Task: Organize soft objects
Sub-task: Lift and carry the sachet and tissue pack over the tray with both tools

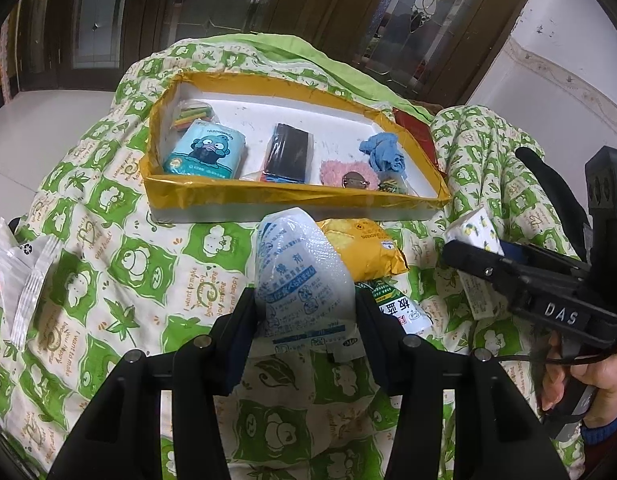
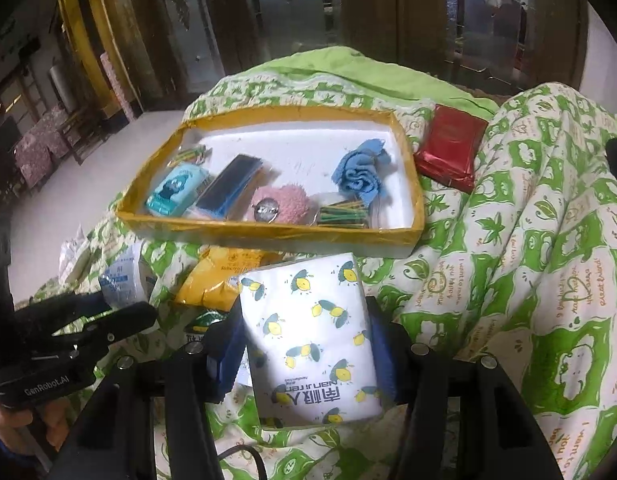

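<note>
Six soft items inside the yellow-rimmed tray (image 1: 292,196).

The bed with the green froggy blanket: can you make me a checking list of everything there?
Surface: green-patterned quilt, rumpled.
Job's things: yellow-rimmed tray holds tissue pack, dark pack, pink fluffy thing, blue cloth.
Clutter: yellow packet, red packet, white wrapper outside the tray.
Grippers: left gripper shut on white pouch; right gripper shut on lemon-print tissue pack.
Cables: thin black cable.
Surroundings: wooden glass doors.
</note>
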Action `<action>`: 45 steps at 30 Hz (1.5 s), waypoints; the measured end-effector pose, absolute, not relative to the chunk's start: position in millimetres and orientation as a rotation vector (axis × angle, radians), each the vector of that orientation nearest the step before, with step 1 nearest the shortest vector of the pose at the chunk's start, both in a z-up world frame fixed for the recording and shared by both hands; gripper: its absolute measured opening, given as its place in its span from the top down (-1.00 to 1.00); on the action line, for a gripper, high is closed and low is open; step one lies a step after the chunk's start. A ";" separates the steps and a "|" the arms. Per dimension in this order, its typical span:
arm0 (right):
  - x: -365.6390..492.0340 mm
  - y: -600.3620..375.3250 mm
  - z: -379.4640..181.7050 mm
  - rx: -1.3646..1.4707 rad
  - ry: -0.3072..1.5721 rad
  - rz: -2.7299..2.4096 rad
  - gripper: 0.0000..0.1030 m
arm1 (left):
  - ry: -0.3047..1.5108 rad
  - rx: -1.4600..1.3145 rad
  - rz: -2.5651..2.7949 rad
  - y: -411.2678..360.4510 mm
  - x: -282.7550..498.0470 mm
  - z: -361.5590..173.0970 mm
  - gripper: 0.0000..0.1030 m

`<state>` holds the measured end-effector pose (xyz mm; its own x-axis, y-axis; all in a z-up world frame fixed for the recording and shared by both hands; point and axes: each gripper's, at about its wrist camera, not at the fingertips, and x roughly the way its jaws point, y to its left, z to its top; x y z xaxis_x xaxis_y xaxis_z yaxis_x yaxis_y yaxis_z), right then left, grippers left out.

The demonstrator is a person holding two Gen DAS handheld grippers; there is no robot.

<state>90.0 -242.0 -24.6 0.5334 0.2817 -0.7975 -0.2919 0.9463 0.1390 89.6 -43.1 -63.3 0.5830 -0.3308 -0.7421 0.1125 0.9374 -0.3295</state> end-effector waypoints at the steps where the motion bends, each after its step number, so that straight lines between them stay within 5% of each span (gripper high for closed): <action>1: 90.4 -243.5 -24.2 -0.004 0.948 0.339 -0.16 | 0.914 -0.259 -0.262 -43.0 89.5 -63.3 0.06; 45: 89.5 -250.3 -13.2 0.069 0.905 0.352 -0.16 | 0.877 -0.213 -0.239 -45.0 87.5 -54.3 0.06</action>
<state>89.5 -250.3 -13.2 0.5647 0.3275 -0.7575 -0.2702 0.9407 0.2053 87.5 -45.0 -54.3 0.6157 -0.2921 -0.7318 0.1188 0.9525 -0.2803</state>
